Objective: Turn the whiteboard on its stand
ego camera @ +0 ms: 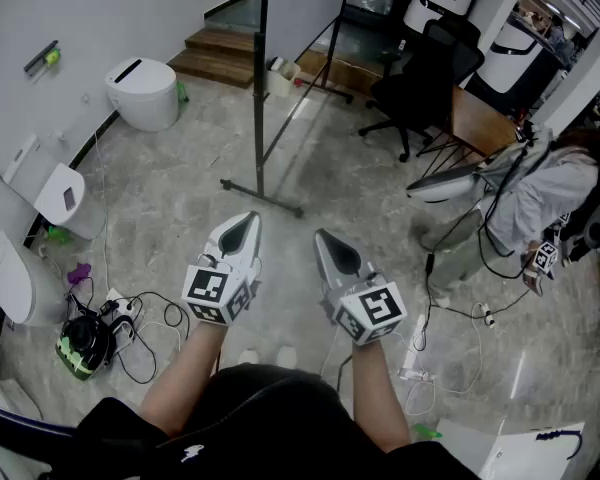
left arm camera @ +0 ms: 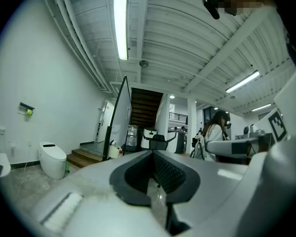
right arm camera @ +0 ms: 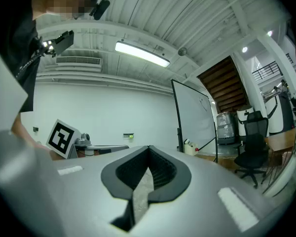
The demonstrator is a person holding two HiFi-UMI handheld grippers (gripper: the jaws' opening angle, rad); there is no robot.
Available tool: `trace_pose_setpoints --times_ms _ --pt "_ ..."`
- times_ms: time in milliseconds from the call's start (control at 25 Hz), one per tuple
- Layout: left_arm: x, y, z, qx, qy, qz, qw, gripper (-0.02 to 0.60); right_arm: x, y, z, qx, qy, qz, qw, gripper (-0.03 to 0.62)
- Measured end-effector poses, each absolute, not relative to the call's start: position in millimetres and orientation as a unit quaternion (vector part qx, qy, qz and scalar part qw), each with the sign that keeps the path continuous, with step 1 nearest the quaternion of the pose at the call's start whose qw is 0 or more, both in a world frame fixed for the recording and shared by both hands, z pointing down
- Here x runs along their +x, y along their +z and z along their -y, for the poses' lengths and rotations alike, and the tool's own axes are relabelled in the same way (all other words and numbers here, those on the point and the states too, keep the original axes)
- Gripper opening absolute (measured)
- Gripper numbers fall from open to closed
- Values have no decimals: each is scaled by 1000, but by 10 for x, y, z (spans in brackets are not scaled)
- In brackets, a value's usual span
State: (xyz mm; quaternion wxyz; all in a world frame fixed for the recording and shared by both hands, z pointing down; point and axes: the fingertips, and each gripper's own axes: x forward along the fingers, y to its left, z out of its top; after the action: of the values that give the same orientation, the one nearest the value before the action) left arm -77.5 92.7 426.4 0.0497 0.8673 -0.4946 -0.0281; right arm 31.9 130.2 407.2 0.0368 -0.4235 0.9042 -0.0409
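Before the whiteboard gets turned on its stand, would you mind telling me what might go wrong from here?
Both the left gripper and the right gripper are shut and short of the whiteboard, so a push with closed jaws may slip off its thin edge. Its stand rests on a narrow foot on smooth floor and might slide or tip. Loose cables lie on the floor nearby, a likely trip hazard when stepping forward.

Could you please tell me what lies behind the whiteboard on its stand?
Beyond the whiteboard lie wooden steps and a small cream container near the far foot of the stand. In the right gripper view the board covers whatever stands directly behind its panel.
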Motion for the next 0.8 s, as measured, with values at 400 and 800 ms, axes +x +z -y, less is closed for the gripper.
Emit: trace_pose_setpoints --times_ms 400,800 --pt "-569 4373 -997 862 -20 504 49 2 533 4176 -1369 -405 -57 -911 53 8" --pt "-459 4409 -1029 855 -10 516 47 2 649 4222 -1374 -380 -70 -920 66 9"
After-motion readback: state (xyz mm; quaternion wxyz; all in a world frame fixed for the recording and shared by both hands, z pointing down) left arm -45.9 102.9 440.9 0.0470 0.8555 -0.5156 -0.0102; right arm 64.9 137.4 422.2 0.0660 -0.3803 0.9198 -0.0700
